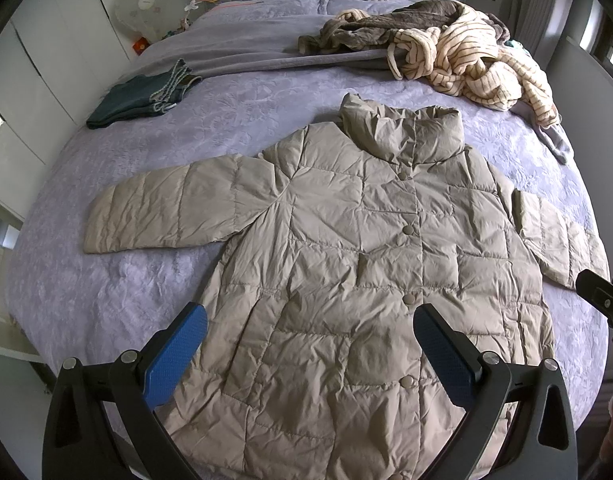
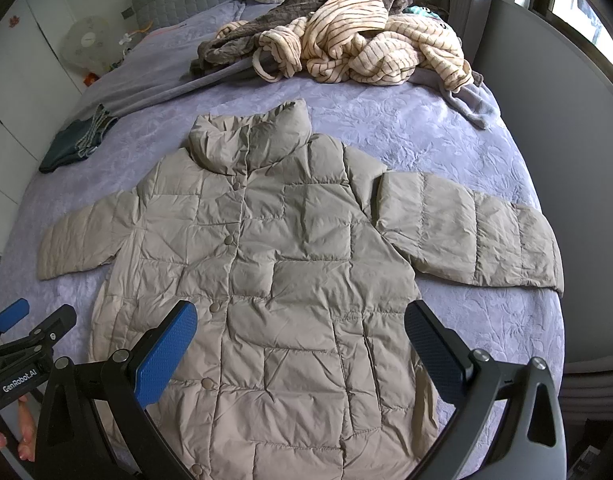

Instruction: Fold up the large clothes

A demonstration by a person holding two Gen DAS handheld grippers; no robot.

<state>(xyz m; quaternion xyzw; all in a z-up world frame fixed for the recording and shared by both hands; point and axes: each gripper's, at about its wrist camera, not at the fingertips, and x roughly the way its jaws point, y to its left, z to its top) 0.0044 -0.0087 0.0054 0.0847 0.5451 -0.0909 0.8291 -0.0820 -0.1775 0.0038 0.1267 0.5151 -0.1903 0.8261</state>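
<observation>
1. puffer coat (image 1: 346, 248) lies flat and buttoned, face up on my side of the lavender bed (image 1: 126, 280), both sleeves spread out, nothing folded yet.
2. my left gripper (image 1: 310, 344) hovers above the hem on the left, jaws spread wide, holding nothing.
3. my right gripper (image 2: 300, 340) hovers over the right hem, equally released.
4. i judge the sleeves go first: pinch each cuff, the right sleeve (image 2: 474, 232) and left sleeve (image 1: 154, 216), and lay it flat across the chest.
5. i'd keep clear of the striped pile (image 2: 366, 40) beyond.
</observation>
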